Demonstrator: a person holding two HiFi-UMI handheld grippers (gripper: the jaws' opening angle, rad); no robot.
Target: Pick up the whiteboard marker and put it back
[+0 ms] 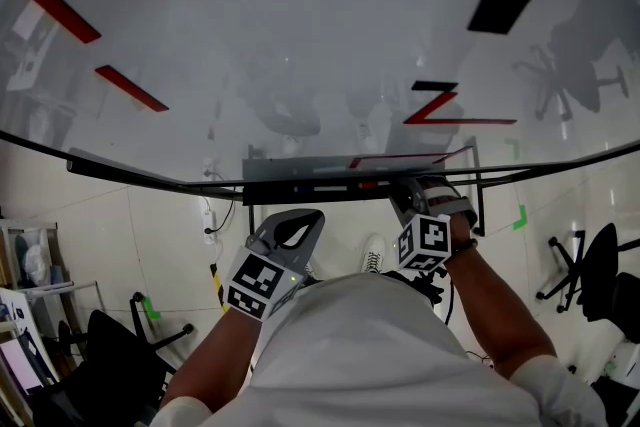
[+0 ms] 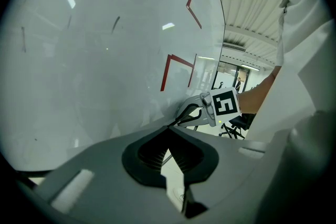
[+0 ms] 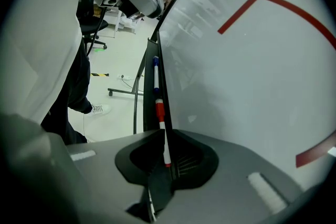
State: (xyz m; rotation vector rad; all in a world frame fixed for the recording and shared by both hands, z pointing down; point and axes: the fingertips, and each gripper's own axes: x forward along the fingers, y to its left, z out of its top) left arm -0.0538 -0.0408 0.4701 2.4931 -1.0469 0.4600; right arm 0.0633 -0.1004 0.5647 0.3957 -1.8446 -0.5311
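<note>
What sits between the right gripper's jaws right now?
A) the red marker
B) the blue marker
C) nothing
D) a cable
A: the red marker runs between the jaws of the right gripper, which are closed on it, while the blue marker lies farther along the tray.

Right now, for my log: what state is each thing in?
left gripper: shut, empty.
right gripper: shut on the red whiteboard marker.
red whiteboard marker: gripped, lying along the tray.
blue marker: lying in the tray, untouched.
</note>
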